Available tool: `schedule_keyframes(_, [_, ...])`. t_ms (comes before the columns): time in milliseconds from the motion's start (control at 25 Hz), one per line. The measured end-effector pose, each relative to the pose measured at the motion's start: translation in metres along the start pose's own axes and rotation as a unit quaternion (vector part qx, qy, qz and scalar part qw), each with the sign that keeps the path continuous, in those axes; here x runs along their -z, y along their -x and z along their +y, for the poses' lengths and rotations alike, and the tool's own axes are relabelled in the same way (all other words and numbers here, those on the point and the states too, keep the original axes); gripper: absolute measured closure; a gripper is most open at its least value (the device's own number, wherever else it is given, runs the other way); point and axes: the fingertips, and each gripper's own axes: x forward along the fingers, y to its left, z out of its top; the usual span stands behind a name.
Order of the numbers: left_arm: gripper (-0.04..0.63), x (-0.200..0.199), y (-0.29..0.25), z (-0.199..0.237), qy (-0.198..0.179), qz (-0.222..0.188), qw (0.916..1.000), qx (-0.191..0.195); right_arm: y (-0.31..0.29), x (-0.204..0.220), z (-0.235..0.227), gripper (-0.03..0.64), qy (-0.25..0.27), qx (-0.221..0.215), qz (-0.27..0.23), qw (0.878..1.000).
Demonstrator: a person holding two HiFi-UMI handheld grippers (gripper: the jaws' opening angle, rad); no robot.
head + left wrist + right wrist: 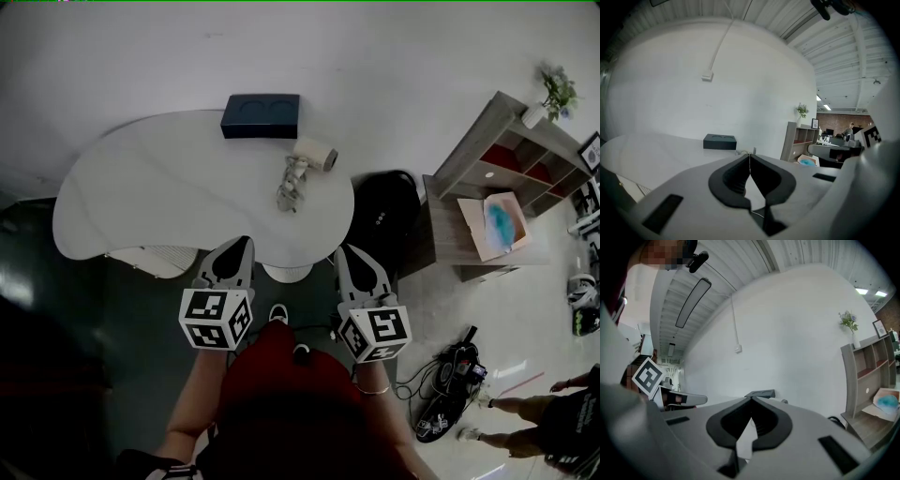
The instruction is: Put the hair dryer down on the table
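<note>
You held both grippers low over the near edge of the table, each with its jaws pressed together on nothing. The left gripper (241, 244) showed its dark, ridged pads meeting at the tip in a thin seam, and the right gripper (348, 250) matched it, smooth grey shells flaring back to the marker cubes. The hair dryer (316, 154) lay on its side on the table (141, 187), a smooth white rounded top. The dryer had a short cream barrel, with a pale grey cord (292, 184) bunched just beside it. It sat well apart from both grippers, near a flat, dark rectangular box (262, 115) with two round recesses in its lid.
</note>
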Motion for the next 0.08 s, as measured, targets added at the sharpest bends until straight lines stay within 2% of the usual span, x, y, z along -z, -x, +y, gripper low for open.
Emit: schedule_keyframes(80, [0.571, 0.0008, 0.0075, -0.0036, 0.001, -0.002, 1.0, -0.002, 0.0075, -0.0007, 0.0028, 0.601, 0.001, -0.003, -0.001, 1.0])
